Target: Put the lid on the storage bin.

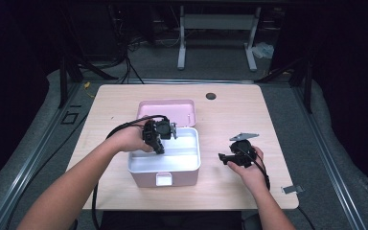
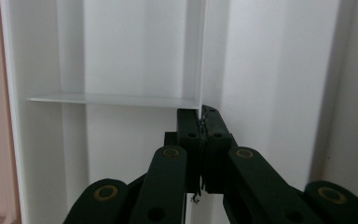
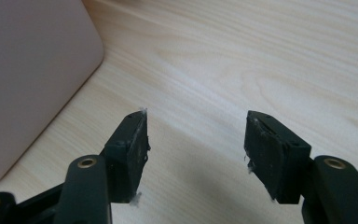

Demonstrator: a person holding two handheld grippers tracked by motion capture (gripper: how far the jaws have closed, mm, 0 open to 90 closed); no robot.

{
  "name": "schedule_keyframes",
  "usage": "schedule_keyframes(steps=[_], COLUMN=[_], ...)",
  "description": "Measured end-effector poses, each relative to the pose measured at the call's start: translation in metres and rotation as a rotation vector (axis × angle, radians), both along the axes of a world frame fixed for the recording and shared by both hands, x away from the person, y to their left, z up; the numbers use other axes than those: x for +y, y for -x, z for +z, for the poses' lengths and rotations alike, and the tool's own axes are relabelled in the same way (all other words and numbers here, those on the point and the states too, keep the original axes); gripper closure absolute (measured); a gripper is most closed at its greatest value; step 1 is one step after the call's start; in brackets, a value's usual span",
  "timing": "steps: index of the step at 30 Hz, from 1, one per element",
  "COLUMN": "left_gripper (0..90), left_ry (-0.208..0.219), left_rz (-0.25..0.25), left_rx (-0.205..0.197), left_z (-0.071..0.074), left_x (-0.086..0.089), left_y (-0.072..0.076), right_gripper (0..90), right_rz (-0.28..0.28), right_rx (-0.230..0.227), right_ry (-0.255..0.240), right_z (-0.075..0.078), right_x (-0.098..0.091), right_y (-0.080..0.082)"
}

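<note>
A pink box (image 1: pixel 146 179) stands open at mid-table with a white divided tray (image 1: pixel 197 148) inside it. My left gripper (image 1: pixel 159 147) points down into the tray's left part. In the left gripper view its jaws (image 2: pixel 200 113) are pressed together right on the top edge of a thin white divider (image 2: pixel 195 56), which runs in between the pads. A crosswise divider (image 2: pixel 112 99) meets it at that spot. To the right of the box, my right gripper (image 1: pixel 223 158) is held low over the table, open, with bare wood between its fingers (image 3: pixel 196 137).
The pink lid (image 1: pixel 167 109) lies flat just behind the box. The box's rounded pink side (image 3: pixel 28 70) is close on the left in the right gripper view. A dark round cable port (image 1: pixel 211 96) sits near the far edge. Light wooden tabletop (image 1: pixel 268 120) surrounds the box.
</note>
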State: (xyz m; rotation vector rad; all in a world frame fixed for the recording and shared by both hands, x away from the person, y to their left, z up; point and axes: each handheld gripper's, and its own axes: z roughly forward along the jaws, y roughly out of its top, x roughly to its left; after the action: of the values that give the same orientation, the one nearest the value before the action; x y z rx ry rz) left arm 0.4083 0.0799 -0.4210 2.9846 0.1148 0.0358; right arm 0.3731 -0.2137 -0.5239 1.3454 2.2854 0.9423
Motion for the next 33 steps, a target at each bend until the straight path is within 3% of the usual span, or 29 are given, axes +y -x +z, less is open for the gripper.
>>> schedule_keyframes(steps=[7, 13, 20, 29, 33], left_gripper=[87.8, 87.7, 87.6, 87.3, 86.8], left_ry=[0.003, -0.002, 0.0, 0.061, 0.118], left_rz=[0.006, 0.008, 0.006, 0.011, 0.019], left_rx=[-0.007, -0.014, -0.018, -0.037, -0.06], left_z=[0.0, 0.0, 0.0, -0.001, -0.003], left_x=[0.001, -0.001, 0.001, 0.009, 0.017], left_y=[0.001, 0.002, 0.003, 0.005, 0.008], right_gripper=[39.6, 38.5, 41.3, 41.8, 42.3], right_rz=[0.04, 0.025, 0.023, 0.039, 0.014], right_rx=[0.018, 0.041, 0.017, 0.008, 0.006], right_ry=[0.0, 0.002, -0.024, -0.033, -0.083], right_z=[0.008, 0.017, 0.037, 0.067, 0.076], right_x=[0.01, 0.017, 0.03, 0.056, 0.058], right_y=[-0.015, -0.038, -0.061, -0.095, -0.109])
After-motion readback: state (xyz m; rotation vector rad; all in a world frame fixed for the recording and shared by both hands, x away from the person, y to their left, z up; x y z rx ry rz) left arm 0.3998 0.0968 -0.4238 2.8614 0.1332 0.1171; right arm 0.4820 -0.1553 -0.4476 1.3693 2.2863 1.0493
